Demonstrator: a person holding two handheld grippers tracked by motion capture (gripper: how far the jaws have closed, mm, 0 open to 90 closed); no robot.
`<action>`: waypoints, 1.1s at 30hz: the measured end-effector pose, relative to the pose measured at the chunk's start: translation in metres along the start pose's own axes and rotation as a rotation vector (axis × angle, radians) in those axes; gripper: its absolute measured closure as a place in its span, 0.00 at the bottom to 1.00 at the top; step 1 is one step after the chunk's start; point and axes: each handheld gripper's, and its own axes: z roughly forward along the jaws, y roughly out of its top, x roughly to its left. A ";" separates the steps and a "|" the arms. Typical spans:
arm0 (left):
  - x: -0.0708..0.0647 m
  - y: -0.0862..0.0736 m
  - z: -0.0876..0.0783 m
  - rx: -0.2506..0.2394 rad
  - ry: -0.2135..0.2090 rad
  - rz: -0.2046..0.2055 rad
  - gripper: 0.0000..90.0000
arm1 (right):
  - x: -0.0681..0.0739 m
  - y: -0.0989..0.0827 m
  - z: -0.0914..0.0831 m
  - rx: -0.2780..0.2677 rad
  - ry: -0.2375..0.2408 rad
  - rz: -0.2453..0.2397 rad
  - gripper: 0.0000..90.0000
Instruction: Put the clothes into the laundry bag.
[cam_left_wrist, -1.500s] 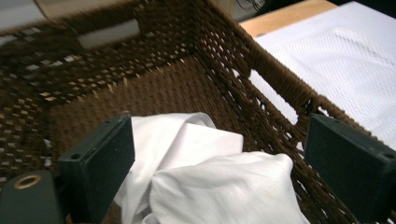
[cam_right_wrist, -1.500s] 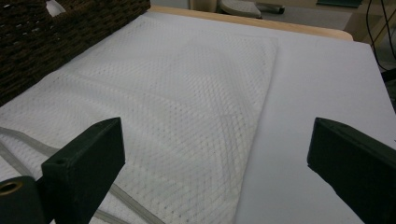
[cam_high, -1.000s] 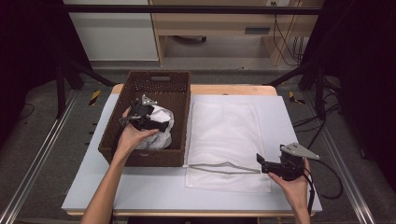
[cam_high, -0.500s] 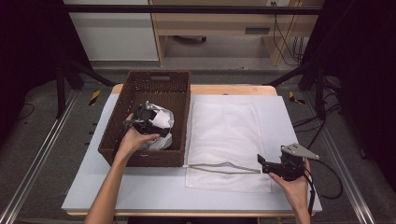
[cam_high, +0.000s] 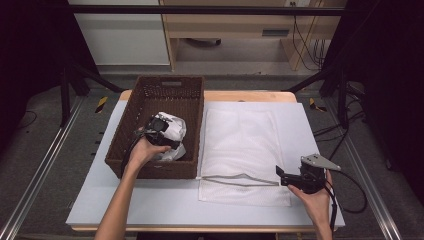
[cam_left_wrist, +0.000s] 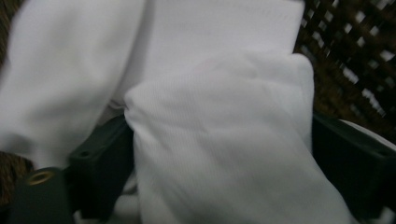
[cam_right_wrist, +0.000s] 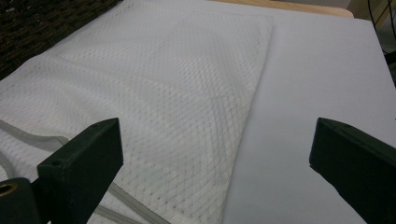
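Grey bench (cam_high: 150, 200): left claw (cam_left_wrist: 219, 154) closing around the white garment (cam_left_wrist: 224, 140) directly between its jaws inside the wicker basket (cam_high: 130, 125); right claw (cam_right_wrist: 215, 154) gapes over the mesh laundry bag (cam_right_wrist: 154, 93).

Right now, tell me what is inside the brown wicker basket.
The basket holds a bundle of white cloth, with the left gripper down in it, jaws around a fold and just closing. What lies beneath the cloth is covered.

basket (cam_high: 150, 107) walls hem the white cloth (cam_high: 170, 131), leaving perhaps little side room; mesh bag (cam_high: 242, 145) lies flat.
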 end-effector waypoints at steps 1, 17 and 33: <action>-0.001 0.001 0.002 0.022 -0.015 -0.005 0.21 | 0.000 0.000 -0.001 0.001 0.002 0.006 0.04; -0.001 0.006 -0.009 0.036 -0.016 -0.038 0.66 | -0.003 0.000 -0.004 -0.013 -0.001 0.006 0.07; 0.004 0.006 -0.047 -0.242 0.058 -0.079 0.73 | -0.002 0.002 -0.005 -0.035 0.026 0.025 0.08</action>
